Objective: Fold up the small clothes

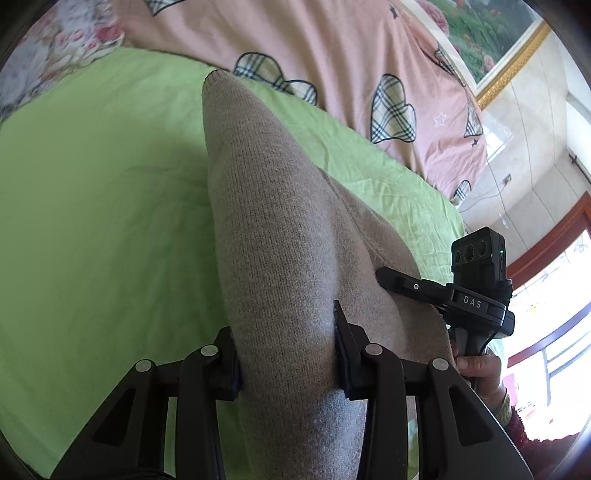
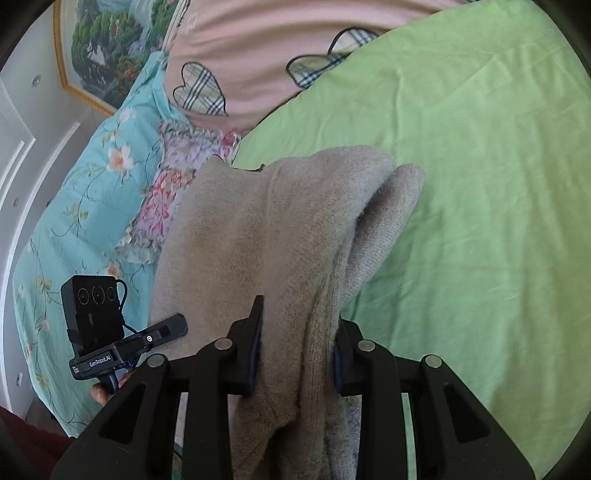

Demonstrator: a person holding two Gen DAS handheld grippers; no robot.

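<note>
A beige knitted garment (image 1: 273, 229) hangs between both grippers above a green bed sheet (image 1: 92, 221). My left gripper (image 1: 288, 354) is shut on a thick bunch of the knit, which runs forward from its jaws. My right gripper (image 2: 295, 347) is shut on another bunched part of the same garment (image 2: 258, 236), whose folds droop ahead of it. In the left wrist view the right gripper (image 1: 384, 275) shows at the right, touching the cloth. In the right wrist view the left gripper (image 2: 177, 325) shows at the lower left beside the cloth.
The green sheet (image 2: 480, 221) covers the bed below. A pink quilt with plaid hearts (image 1: 332, 66) lies at the far side. A turquoise floral cover (image 2: 85, 206) and a flowered pillow (image 2: 173, 184) lie at the left. A framed picture (image 1: 491, 33) hangs on the wall.
</note>
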